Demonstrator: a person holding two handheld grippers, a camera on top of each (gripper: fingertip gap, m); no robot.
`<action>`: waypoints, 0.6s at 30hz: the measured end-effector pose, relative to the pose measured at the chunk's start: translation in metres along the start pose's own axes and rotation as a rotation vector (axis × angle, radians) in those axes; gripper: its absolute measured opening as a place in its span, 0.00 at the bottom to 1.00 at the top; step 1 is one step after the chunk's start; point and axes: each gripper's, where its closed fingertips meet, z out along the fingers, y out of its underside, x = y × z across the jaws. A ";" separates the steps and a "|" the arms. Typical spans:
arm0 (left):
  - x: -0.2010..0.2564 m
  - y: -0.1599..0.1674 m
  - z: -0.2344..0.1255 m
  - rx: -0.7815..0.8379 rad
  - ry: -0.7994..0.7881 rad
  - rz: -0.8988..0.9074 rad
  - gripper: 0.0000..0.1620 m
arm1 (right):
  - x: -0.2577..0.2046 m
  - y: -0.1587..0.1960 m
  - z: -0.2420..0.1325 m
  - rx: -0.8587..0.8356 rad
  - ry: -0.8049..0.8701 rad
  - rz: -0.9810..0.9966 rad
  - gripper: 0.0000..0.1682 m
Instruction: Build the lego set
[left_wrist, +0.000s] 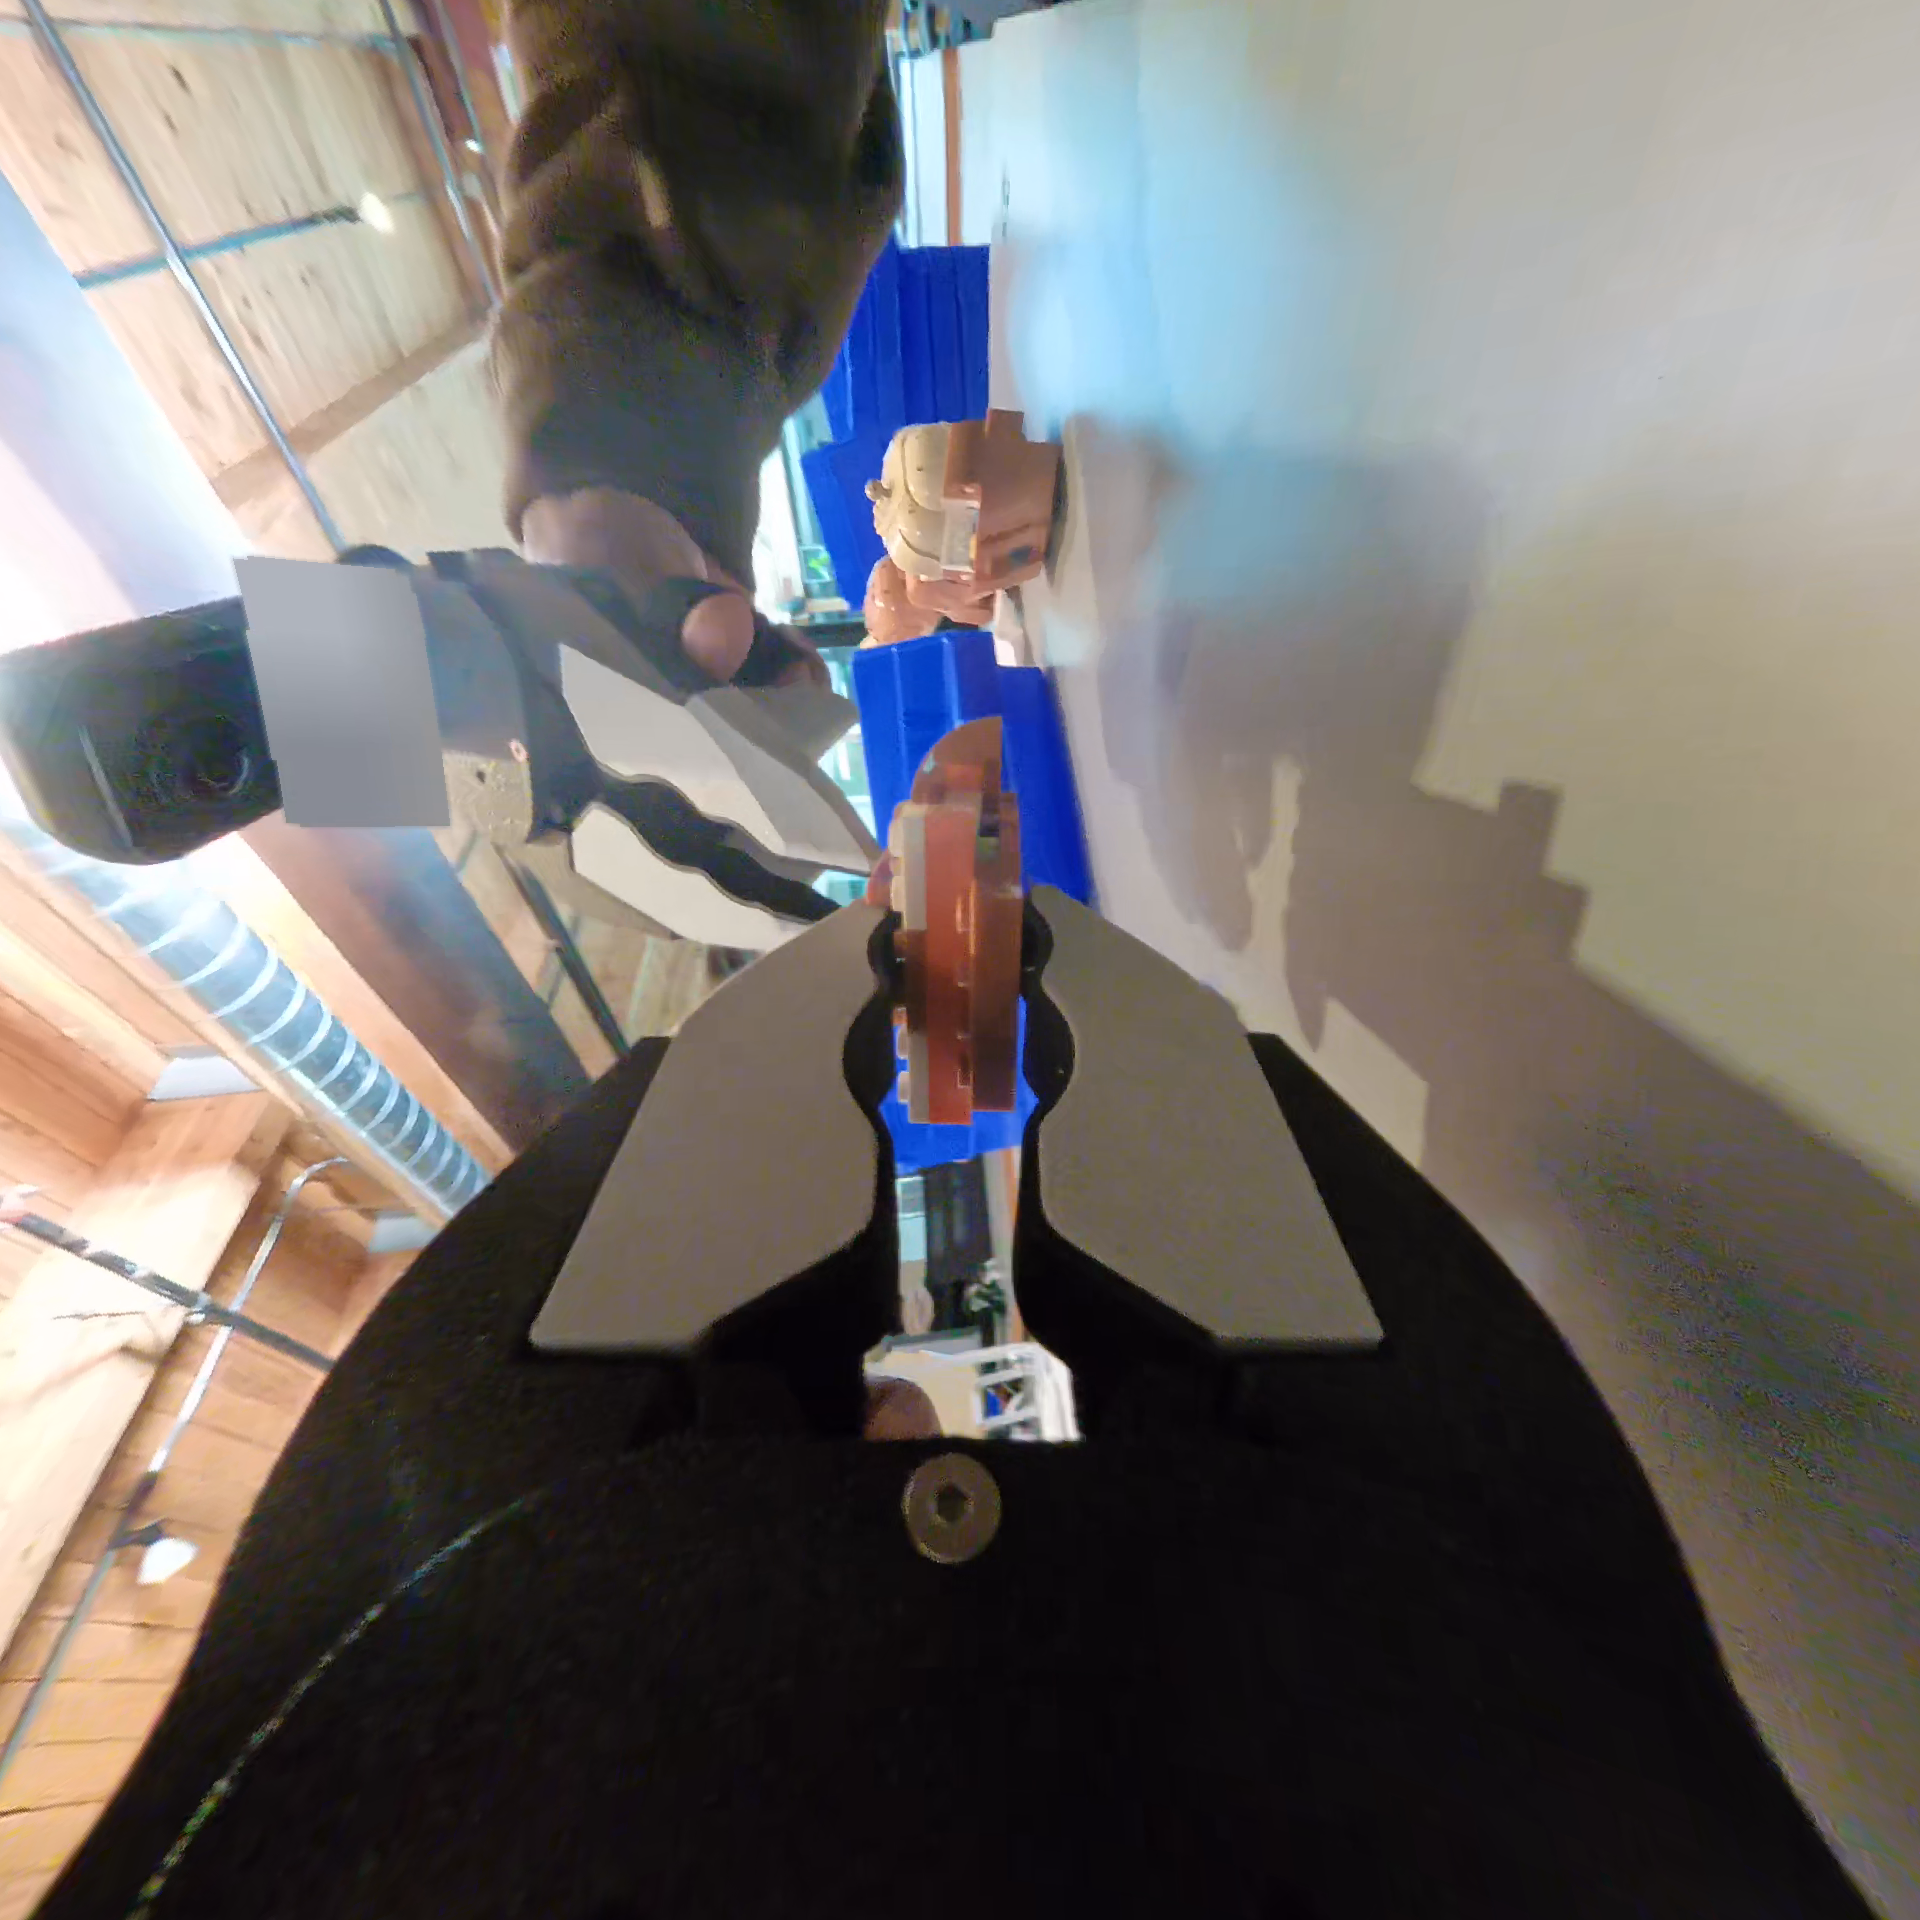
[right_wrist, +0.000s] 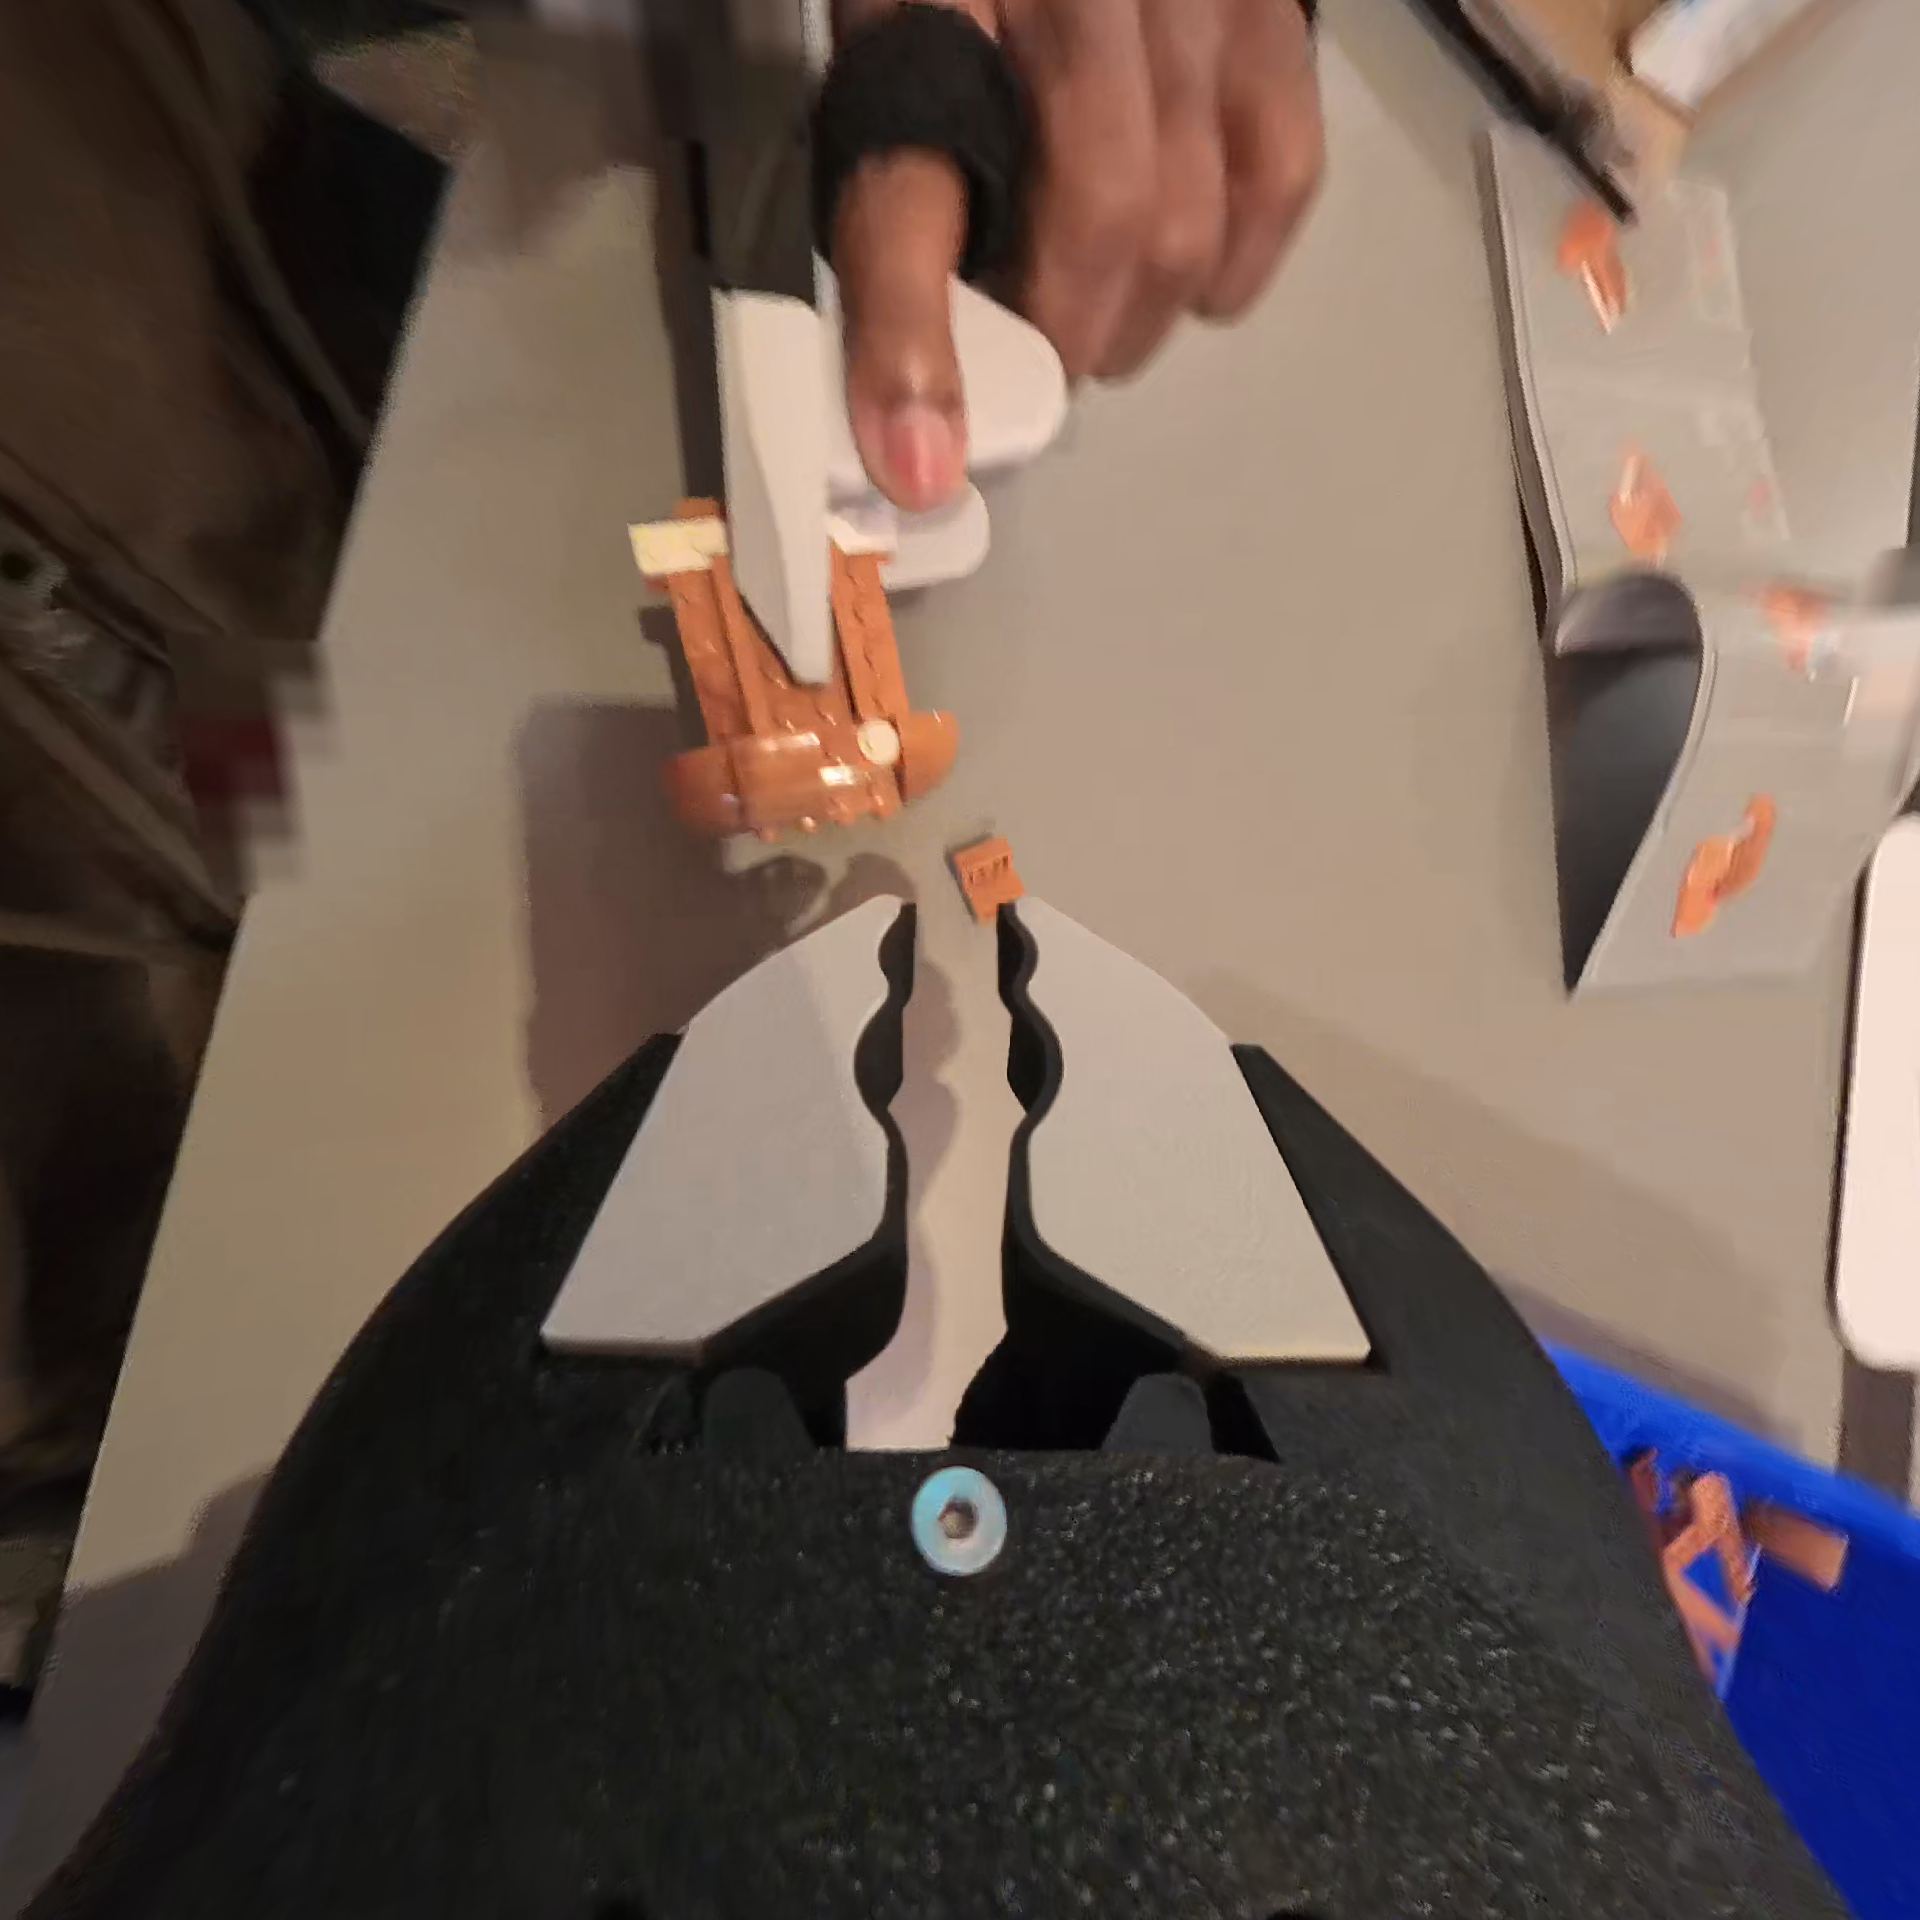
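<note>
My left gripper (left_wrist: 956, 906) is shut on a flat brown and tan lego assembly (left_wrist: 954, 997), held edge-on in the air beside the white table (left_wrist: 1507, 468). In the right wrist view the same assembly (right_wrist: 805, 748) hangs from the left gripper (right_wrist: 857, 618) just above the table. My right gripper (right_wrist: 956, 916) is open by a narrow gap and holds nothing. A small brown brick (right_wrist: 987, 878) lies on the table right at its right fingertip, just below the assembly. The right gripper (left_wrist: 831, 883) also shows in the left wrist view, tips close to the assembly.
A tan and brown lego sub-build (left_wrist: 966, 509) stands on the table farther off. Blue bins (left_wrist: 920, 332) line the table edge; one blue bin (right_wrist: 1829, 1621) with brown pieces sits at lower right. An open instruction booklet (right_wrist: 1621, 540) lies at right. A person's hand (right_wrist: 1070, 197) holds the left gripper.
</note>
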 end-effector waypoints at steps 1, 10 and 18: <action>0.003 0.003 -0.001 -0.004 0.017 -0.017 0.12 | 0.003 0.007 0.004 -0.015 0.013 0.050 0.10; 0.022 0.018 -0.005 -0.032 0.111 -0.085 0.12 | 0.010 0.035 0.055 -0.075 -0.055 0.214 0.17; 0.030 0.025 -0.008 -0.050 0.146 -0.108 0.12 | 0.011 0.034 0.075 -0.100 -0.096 0.193 0.16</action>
